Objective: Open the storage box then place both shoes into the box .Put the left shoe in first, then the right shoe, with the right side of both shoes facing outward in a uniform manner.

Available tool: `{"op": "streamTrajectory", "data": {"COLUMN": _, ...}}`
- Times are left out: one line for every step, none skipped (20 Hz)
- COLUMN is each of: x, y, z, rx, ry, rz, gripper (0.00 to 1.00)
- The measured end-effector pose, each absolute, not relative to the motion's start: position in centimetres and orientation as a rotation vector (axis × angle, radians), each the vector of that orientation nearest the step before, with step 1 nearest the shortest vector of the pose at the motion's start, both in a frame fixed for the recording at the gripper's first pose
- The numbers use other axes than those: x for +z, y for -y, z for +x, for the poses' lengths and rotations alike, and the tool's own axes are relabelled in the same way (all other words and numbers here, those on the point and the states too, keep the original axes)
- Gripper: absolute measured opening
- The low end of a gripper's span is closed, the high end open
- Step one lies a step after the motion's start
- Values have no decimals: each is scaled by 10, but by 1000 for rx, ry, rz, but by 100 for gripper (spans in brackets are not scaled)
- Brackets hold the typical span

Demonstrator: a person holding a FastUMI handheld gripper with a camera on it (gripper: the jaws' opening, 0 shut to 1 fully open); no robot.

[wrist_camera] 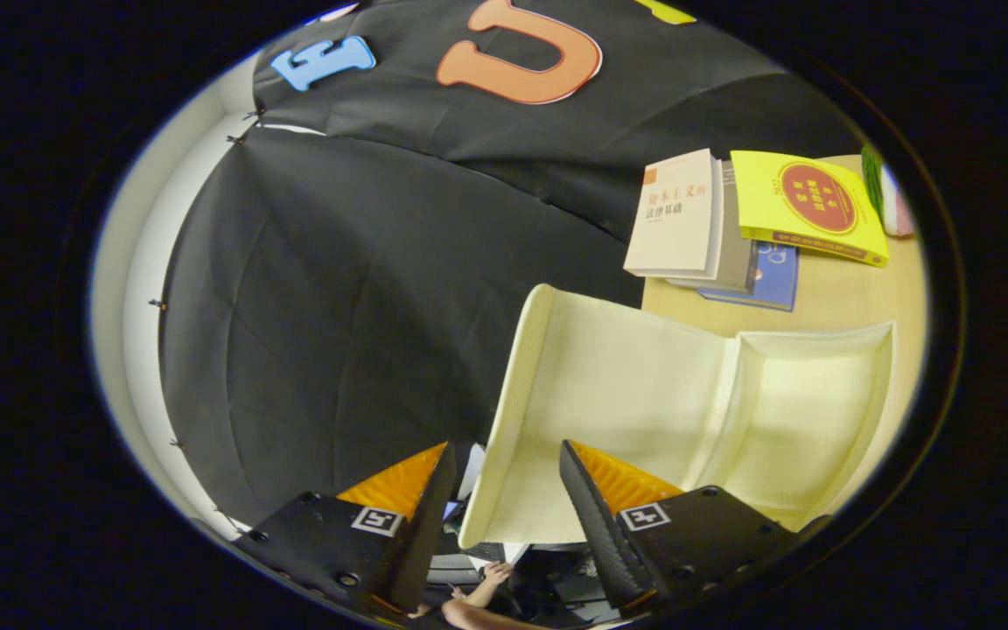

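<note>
The cream storage box [819, 411] lies on a wooden table [828, 302] with its inside showing and nothing in it. Its lid [618, 385] is swung open and stands out from the box toward me. The lid's free rim [493, 455] runs between my fingers. My gripper [507, 451] is open, with a wide gap. The finger on the box side lies over the lid's inner face, while the other finger stands clear of the rim on the outside.
A stack of books [731, 227] lies on the table beyond the box, a yellow one [806, 206] on top. The black cloth wall hangs behind and beside the lid. A person's hand [493, 574] shows below, between the fingers.
</note>
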State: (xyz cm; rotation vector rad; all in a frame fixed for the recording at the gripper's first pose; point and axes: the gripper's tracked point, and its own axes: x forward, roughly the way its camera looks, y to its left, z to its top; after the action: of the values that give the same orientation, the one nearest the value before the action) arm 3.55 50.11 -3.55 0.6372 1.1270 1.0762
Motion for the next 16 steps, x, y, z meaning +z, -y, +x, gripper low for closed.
{"op": "streamTrajectory", "data": {"x": -38, "y": -504, "z": 35, "rx": 1070, "ry": -1132, "rz": 631, "gripper": 79}}
{"op": "streamTrajectory", "data": {"x": -39, "y": -504, "z": 32, "rx": 1068, "ry": -1139, "rz": 631, "gripper": 87}}
{"op": "streamTrajectory", "data": {"x": -40, "y": -501, "z": 33, "rx": 1060, "ry": -1143, "rz": 628, "gripper": 87}}
{"op": "streamTrajectory", "data": {"x": -45, "y": -495, "z": 34, "rx": 1044, "ry": -1149, "rz": 614, "gripper": 87}}
{"op": "streamTrajectory", "data": {"x": -49, "y": -486, "z": 35, "rx": 1033, "ry": -1153, "rz": 594, "gripper": 88}}
{"op": "streamTrajectory", "data": {"x": -53, "y": -477, "z": 37, "rx": 1020, "ry": -1154, "rz": 570, "gripper": 89}}
{"op": "streamTrajectory", "data": {"x": -60, "y": -463, "z": 41, "rx": 990, "ry": -1162, "rz": 550, "gripper": 89}}
{"op": "streamTrajectory", "data": {"x": -69, "y": -449, "z": 43, "rx": 963, "ry": -1173, "rz": 531, "gripper": 89}}
{"op": "streamTrajectory", "data": {"x": -78, "y": -435, "z": 46, "rx": 934, "ry": -1180, "rz": 504, "gripper": 91}}
{"op": "streamTrajectory", "data": {"x": -91, "y": -415, "z": 51, "rx": 889, "ry": -1187, "rz": 454, "gripper": 92}}
{"op": "streamTrajectory", "data": {"x": -106, "y": -390, "z": 59, "rx": 841, "ry": -1185, "rz": 402, "gripper": 92}}
{"op": "streamTrajectory", "data": {"x": -118, "y": -374, "z": 65, "rx": 801, "ry": -1173, "rz": 358, "gripper": 95}}
{"op": "streamTrajectory", "data": {"x": -127, "y": -355, "z": 68, "rx": 769, "ry": -1164, "rz": 315, "gripper": 95}}
{"op": "streamTrajectory", "data": {"x": -136, "y": -333, "z": 69, "rx": 740, "ry": -1160, "rz": 276, "gripper": 95}}
{"op": "streamTrajectory", "data": {"x": -147, "y": -312, "z": 71, "rx": 705, "ry": -1163, "rz": 239, "gripper": 95}}
{"op": "streamTrajectory", "data": {"x": -159, "y": -290, "z": 73, "rx": 668, "ry": -1170, "rz": 206, "gripper": 95}}
